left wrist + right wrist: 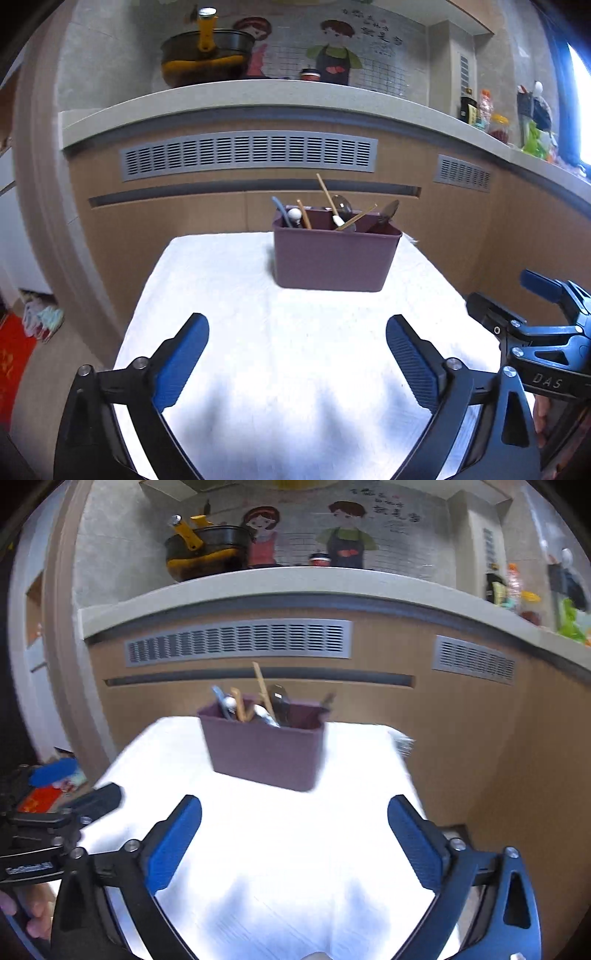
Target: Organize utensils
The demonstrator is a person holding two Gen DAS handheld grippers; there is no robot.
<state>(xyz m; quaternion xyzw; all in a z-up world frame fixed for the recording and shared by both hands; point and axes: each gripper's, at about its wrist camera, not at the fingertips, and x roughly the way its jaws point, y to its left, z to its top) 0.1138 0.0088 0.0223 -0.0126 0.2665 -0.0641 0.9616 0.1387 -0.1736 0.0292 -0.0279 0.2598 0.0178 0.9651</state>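
Observation:
A purple utensil holder [334,258] stands at the far end of a white cloth-covered table [229,295]. It holds wooden chopsticks [327,194], spoons [341,205] and other utensils, all upright or leaning. It also shows in the right wrist view [264,753], blurred. My left gripper [297,332] is open and empty, hovering over the near part of the table. My right gripper [294,814] is open and empty, also short of the holder. The right gripper shows at the right edge of the left wrist view [517,306].
A kitchen counter [258,99] with wooden cabinet fronts and grey vents [247,155] rises behind the table. A pot with a yellow handle [205,55] and bottles [484,110] sit on the counter. The floor with a red mat [14,354] lies left.

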